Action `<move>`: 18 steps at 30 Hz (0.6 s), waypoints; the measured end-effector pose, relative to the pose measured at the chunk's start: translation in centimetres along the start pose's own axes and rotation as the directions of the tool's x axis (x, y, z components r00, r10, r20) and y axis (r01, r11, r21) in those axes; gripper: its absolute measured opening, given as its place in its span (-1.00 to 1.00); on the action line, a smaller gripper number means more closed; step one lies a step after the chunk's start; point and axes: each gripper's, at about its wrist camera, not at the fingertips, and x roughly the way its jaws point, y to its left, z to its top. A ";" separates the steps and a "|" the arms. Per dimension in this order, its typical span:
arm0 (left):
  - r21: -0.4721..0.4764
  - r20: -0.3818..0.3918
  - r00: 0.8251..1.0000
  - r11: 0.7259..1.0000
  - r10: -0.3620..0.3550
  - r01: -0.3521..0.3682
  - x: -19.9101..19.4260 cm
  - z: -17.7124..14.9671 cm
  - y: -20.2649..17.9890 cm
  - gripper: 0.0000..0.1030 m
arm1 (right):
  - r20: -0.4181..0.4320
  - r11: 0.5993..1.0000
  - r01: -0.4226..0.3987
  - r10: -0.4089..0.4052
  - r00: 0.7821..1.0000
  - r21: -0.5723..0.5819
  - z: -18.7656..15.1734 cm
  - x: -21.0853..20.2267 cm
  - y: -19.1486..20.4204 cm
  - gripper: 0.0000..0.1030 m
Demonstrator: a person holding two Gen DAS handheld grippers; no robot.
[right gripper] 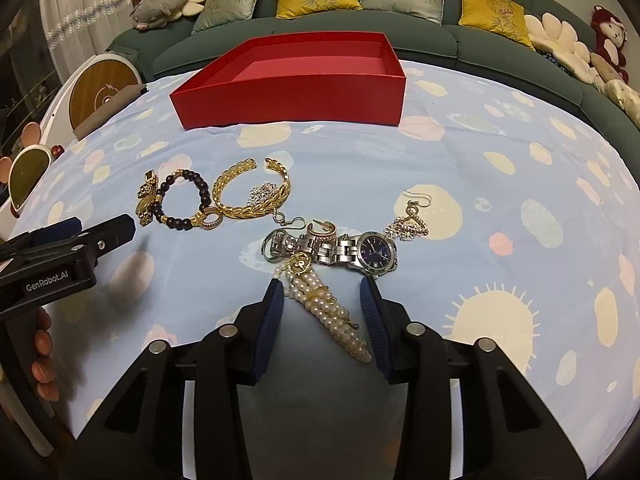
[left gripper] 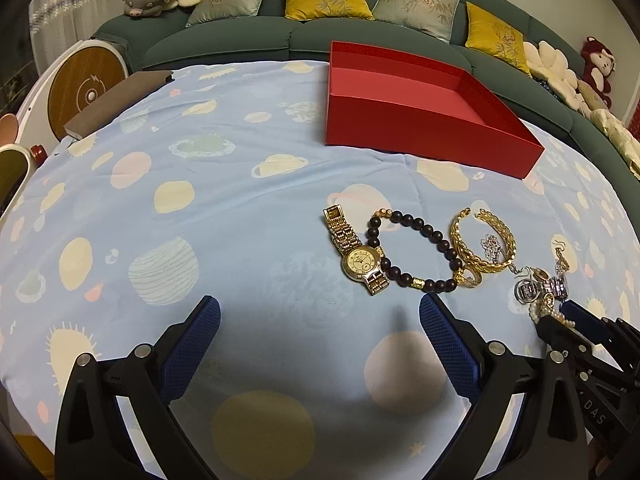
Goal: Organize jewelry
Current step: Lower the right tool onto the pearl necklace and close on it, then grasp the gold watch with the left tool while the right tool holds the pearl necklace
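An open red box (left gripper: 420,136) (right gripper: 292,96) stands at the far side of the blue planet-print cloth. In front of it lie a gold watch (left gripper: 362,260) (right gripper: 146,200), a dark bead bracelet (left gripper: 400,216) (right gripper: 202,188), a gold leaf bangle (left gripper: 458,236) (right gripper: 218,192), a silver watch (right gripper: 374,252) and a pearl bracelet (right gripper: 332,312). My right gripper (right gripper: 322,296) straddles the pearl bracelet, with a sliver of cloth showing beside each pad. My left gripper (left gripper: 320,312) is open over bare cloth, left of the gold watch.
A gold ring (right gripper: 210,218), a hoop earring (right gripper: 322,228) and a dangling earring (right gripper: 408,226) lie among the pieces. A green sofa (left gripper: 224,36) with cushions and plush toys curves behind the table. A brown box (left gripper: 116,100) sits at the far left edge.
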 end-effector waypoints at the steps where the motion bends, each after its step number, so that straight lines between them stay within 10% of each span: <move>1: -0.004 -0.003 1.000 1.000 -0.003 0.003 0.1 0.1 -0.1 0.89 | -0.002 1.000 -0.002 0.002 1.000 0.000 0.1 0.0 -0.1 -0.38; 6: 0.016 0.001 1.000 1.000 -0.004 0.004 0.3 0.1 -0.7 0.89 | -0.023 1.000 -0.024 0.025 0.999 0.016 0.0 -0.2 -0.4 -0.69; 18: 0.015 0.008 1.000 1.000 0.010 -0.010 1.8 0.8 -0.5 0.73 | -0.050 0.994 -0.087 0.090 0.995 0.064 -0.4 -1.3 0.1 -0.70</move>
